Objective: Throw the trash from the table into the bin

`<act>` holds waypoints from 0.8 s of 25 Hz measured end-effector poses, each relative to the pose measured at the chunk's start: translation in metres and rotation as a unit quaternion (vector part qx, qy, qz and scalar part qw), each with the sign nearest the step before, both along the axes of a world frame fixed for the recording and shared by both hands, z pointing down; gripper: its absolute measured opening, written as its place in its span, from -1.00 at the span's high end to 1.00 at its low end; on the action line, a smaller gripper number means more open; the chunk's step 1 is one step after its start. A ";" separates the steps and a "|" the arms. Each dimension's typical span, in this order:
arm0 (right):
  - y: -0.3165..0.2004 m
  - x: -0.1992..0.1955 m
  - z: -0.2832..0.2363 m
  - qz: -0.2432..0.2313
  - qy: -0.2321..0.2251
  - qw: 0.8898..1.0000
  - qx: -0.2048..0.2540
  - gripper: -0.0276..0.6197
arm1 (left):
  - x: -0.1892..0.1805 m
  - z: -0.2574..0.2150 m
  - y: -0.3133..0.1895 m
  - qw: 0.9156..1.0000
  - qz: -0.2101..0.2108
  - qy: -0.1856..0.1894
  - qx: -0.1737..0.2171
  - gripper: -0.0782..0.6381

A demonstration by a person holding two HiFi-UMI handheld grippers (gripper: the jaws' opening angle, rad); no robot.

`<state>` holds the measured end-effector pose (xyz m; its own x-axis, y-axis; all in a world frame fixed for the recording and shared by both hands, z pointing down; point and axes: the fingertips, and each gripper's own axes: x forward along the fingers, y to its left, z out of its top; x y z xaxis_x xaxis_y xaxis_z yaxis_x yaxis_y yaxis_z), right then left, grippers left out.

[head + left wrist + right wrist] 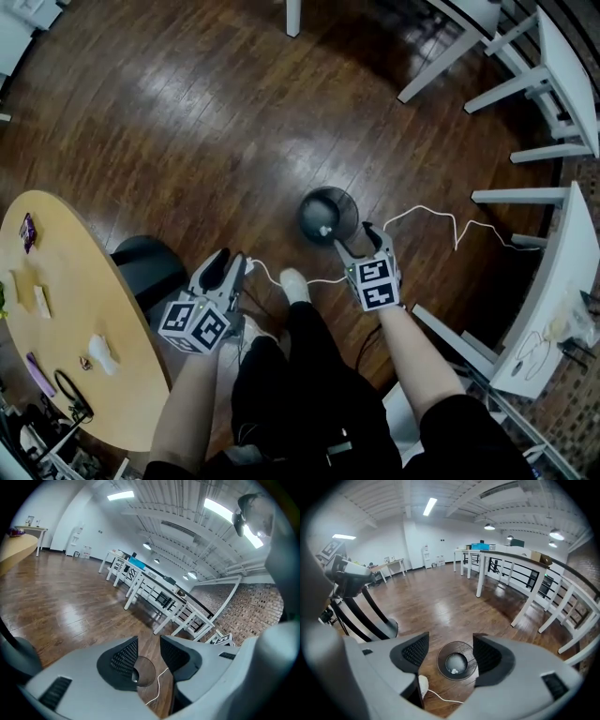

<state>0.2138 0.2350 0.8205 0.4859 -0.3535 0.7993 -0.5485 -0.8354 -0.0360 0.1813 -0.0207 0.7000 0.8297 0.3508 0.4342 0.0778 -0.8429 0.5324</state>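
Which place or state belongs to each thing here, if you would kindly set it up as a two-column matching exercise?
Things:
1. round black mesh bin
2. small white crumpled scrap
3. pale round wooden table
4. right gripper

Places or states:
a. jaws apart and empty, aimed down at the bin
b. standing on the dark plank floor
c. lying at the bottom of the bin
d. at the far left of the head view

Pairs: 1-b, 2-c, 3-d, 4-a.

Dark wooden floor [187,103], white cable [431,208] trailing across it, white tables [553,281] at right, brick wall [253,606]

Table [75,300] runs off the left edge — its small scraps [98,352] too tiny to identify.
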 end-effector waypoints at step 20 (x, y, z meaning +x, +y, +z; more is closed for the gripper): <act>-0.039 0.046 -0.281 0.000 0.259 0.955 0.146 0.91 | -0.003 -0.248 -0.034 0.962 -0.074 0.251 0.072 0.78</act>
<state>0.2599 0.1962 0.5395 0.7891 -0.5246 0.3196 -0.5558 -0.8312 0.0078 0.1787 -0.0548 0.4524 0.9840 0.1783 0.0006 0.1677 -0.9268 0.3359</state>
